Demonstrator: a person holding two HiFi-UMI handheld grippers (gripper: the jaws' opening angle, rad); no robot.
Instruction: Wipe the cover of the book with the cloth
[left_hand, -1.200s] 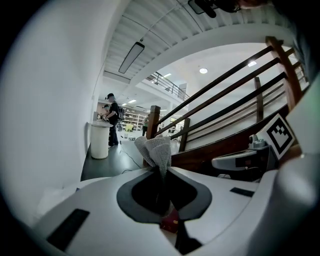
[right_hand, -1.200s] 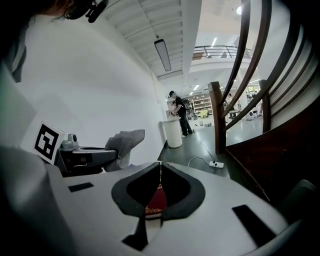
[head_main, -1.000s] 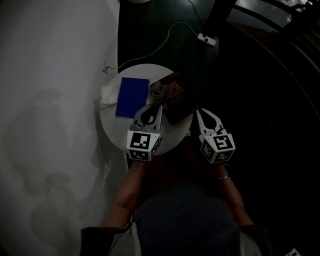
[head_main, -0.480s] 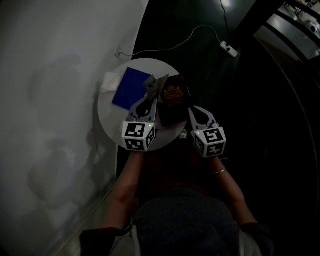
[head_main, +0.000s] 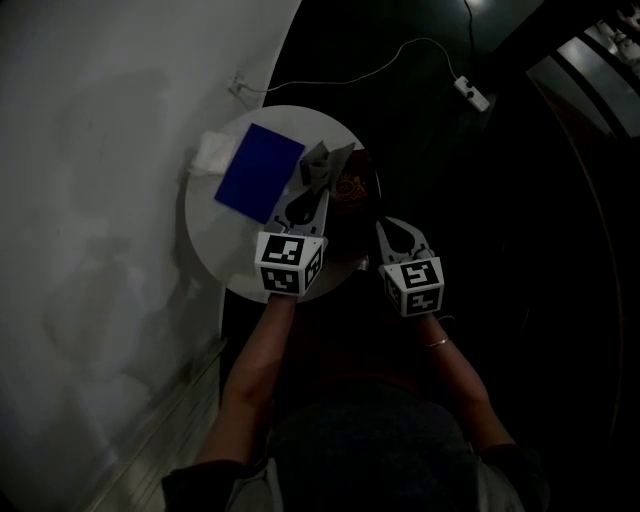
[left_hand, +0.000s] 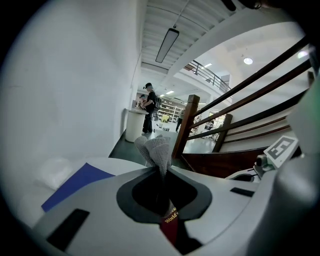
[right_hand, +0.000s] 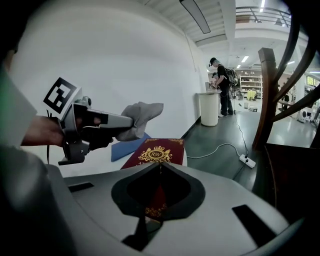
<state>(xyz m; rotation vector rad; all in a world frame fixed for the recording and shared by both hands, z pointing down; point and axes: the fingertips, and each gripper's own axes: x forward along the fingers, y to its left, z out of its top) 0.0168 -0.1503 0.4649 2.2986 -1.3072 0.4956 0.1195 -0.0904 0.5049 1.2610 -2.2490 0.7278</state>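
Nearest, the right claw (right_hand: 160, 166) is closed tip to tip with nothing between its halves. It is poised over the near end of the maroon hardcover book with a gold crest (right_hand: 159, 150); whether it presses on the cover I cannot tell. If it only hovers, the book is free to slide under the first stroke. The book lies flat by the right rim of the round white desk (head_main: 215, 235), so a sideways push could carry it over the edge to the floor.

Beyond, the left claw (left_hand: 163, 171) is clamped on the grey knitted cloth (left_hand: 156, 149), which sticks out past the tips and sits above the cover, not on it. Only a small bunch is pinched, so a dragging wipe may tug it loose, or the hard tips may scrape the cover instead.

Farther left, the flat blue rectangular sheet (head_main: 259, 172) and the crumpled white wad (head_main: 213, 152) lie close enough to be swept along.
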